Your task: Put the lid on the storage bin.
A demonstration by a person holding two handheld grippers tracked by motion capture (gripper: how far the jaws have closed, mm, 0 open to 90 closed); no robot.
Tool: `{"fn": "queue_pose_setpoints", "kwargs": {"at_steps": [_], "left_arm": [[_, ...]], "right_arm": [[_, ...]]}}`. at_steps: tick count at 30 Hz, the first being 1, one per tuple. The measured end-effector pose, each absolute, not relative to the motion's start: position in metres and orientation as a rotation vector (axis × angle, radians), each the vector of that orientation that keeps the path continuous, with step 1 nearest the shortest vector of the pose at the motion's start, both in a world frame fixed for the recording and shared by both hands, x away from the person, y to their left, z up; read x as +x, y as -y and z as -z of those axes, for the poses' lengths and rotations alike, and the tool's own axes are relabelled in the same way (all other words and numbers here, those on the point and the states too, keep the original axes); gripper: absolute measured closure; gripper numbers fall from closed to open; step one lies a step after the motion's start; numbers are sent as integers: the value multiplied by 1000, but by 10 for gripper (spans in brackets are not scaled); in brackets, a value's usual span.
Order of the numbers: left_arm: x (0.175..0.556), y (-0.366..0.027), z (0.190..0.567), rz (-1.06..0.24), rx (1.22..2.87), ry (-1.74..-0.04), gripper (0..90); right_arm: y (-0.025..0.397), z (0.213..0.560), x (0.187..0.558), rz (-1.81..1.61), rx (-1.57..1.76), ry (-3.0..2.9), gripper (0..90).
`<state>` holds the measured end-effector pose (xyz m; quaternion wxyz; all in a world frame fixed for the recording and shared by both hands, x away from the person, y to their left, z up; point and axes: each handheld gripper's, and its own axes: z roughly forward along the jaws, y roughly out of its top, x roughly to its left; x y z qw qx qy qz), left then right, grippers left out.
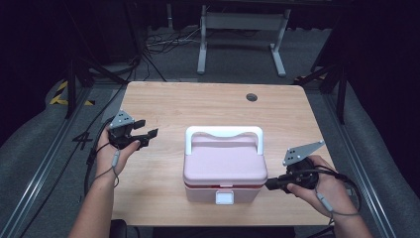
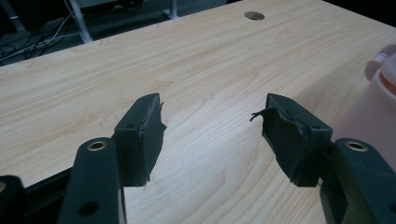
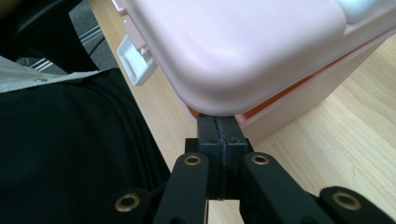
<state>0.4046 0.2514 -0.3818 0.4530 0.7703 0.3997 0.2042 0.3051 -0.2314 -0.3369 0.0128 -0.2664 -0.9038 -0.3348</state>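
Observation:
A pink lidded box with a white handle and a white front latch stands at the middle of the wooden table. My right gripper is shut, its tips against the box's front right corner. In the right gripper view the closed tips sit right under the lid's rim, where an orange gap shows above the base; the latch hangs at the left. My left gripper is held open left of the box, apart from it. Its jaws have nothing between them; the box shows at the right edge.
A round cable hole lies near the table's far edge. A white desk frame and loose cables are on the floor behind. The person's dark clothing is close to the near table edge.

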Motion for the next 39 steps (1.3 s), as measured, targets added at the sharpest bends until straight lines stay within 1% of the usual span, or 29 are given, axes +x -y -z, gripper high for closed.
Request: {"fn": "queue_pose_setpoints", "kwargs": {"at_steps": [12, 24, 27, 28, 32, 33, 37, 39], "left_arm": [[405, -250, 383, -502, 1916, -986, 382], [404, -250, 382, -502, 1911, -985, 381], [403, -249, 382, -500, 1909, -991, 374], [403, -249, 382, -501, 1912, -989, 370], [398, -249, 381, -507, 1914, -993, 363], [397, -250, 381, -510, 1916, -994, 361], [389, -253, 380, -520, 1907, -1007, 355], [388, -253, 380, -519, 1905, -1012, 349]], "right_arm": [[230, 341, 305, 953, -812, 2821, 900], [235, 333, 302, 1046, -790, 2781, 892], [239, 328, 301, 1134, -777, 2751, 838], [241, 325, 301, 1181, -779, 2738, 807], [247, 318, 304, 1364, -824, 2668, 591], [248, 317, 306, 1407, -826, 2661, 552], [253, 313, 314, 1517, -860, 2657, 492], [254, 312, 317, 1541, -866, 2652, 485]]}}
